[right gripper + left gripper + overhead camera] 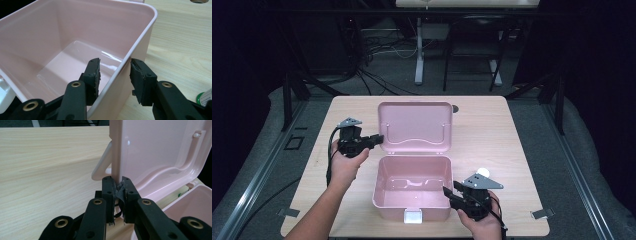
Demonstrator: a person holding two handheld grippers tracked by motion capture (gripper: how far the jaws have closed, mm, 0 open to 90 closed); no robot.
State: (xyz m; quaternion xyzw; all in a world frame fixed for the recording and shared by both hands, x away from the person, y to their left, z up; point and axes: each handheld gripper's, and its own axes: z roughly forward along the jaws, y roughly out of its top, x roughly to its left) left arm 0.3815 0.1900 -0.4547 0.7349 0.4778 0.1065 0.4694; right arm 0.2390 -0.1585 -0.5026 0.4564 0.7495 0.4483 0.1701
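Pinching the left edge of the raised lid (pixel 160 152), the left gripper (pixel 117 185) has its jaws nearly together, and the pads press on both faces of the thin pink wall; in the high view this left gripper (pixel 377 139) is held at the lid's (pixel 414 125) lower left corner. The lid belongs to a pink plastic lunch box (pixel 412 192) that stands open near the middle of the pale wooden table (pixel 522 150), with a white latch (pixel 413 215) on its front wall. Behind the lid, a curved pale handle (pixel 101 162) is partly covered by the lid's edge. To the right, the right gripper (pixel 115 72) is about half open and straddles the box's (pixel 75 37) right wall, one jaw inside and one outside; if the pads really touch the wall I cannot tell. The plastic is smooth and glossy with rounded corners, and the wood shows a fine grain. At the lower right border of the right gripper view a small green and white thing (pixel 205 98) is cut off and hard to identify.
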